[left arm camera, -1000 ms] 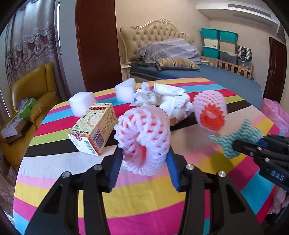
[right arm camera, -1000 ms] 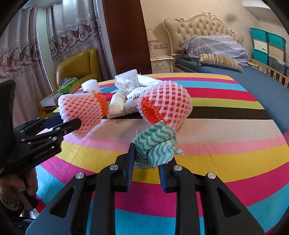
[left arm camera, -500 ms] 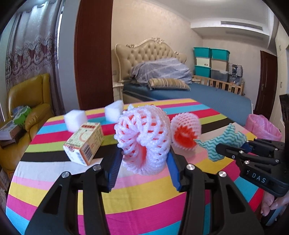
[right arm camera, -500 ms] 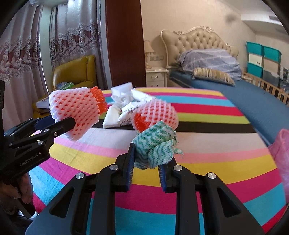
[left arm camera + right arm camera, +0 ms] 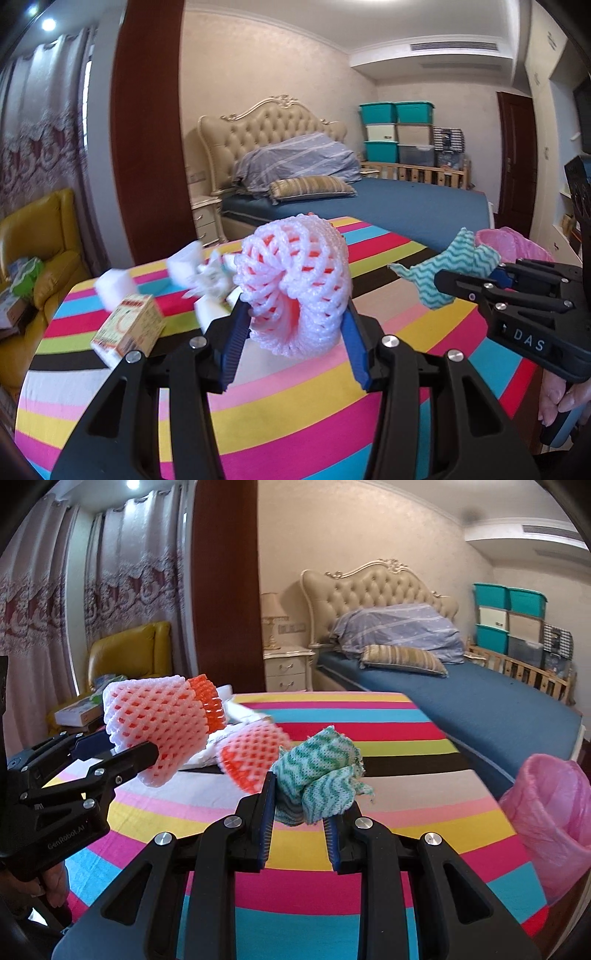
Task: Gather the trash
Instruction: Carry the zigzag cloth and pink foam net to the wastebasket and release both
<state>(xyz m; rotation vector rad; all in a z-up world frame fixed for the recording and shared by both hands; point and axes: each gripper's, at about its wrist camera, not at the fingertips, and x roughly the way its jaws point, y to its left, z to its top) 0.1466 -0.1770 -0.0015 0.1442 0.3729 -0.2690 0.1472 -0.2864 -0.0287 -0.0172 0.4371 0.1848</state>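
Note:
My left gripper (image 5: pixel 293 325) is shut on a pink-white foam fruit net (image 5: pixel 295 280) with an orange inside, held above the striped table (image 5: pixel 295 402). From the right wrist view the same foam net (image 5: pixel 155 720) and left gripper (image 5: pixel 122 753) hang at the left. My right gripper (image 5: pixel 300 812) is shut on a crumpled green-and-white wavy cloth (image 5: pixel 317 775); that cloth (image 5: pixel 443 269) and the right gripper (image 5: pixel 461 282) show at the right of the left wrist view. A second foam net (image 5: pixel 251 757) lies on the table. A pink-lined bin (image 5: pixel 550 812) stands off the table's right edge.
A small printed carton (image 5: pixel 129 328), white foam blocks (image 5: pixel 114 284) and crumpled white paper (image 5: pixel 210 277) lie at the table's far left. Beyond are a blue bed (image 5: pixel 461 698), a yellow armchair (image 5: pixel 44 236) and stacked storage boxes (image 5: pixel 399 129). A person's hand (image 5: pixel 557 406) grips the right tool.
Both grippers have risen and swung right with their loads still held. The table's trash now sits lower and further left, and the pink bin has come into view at the right.

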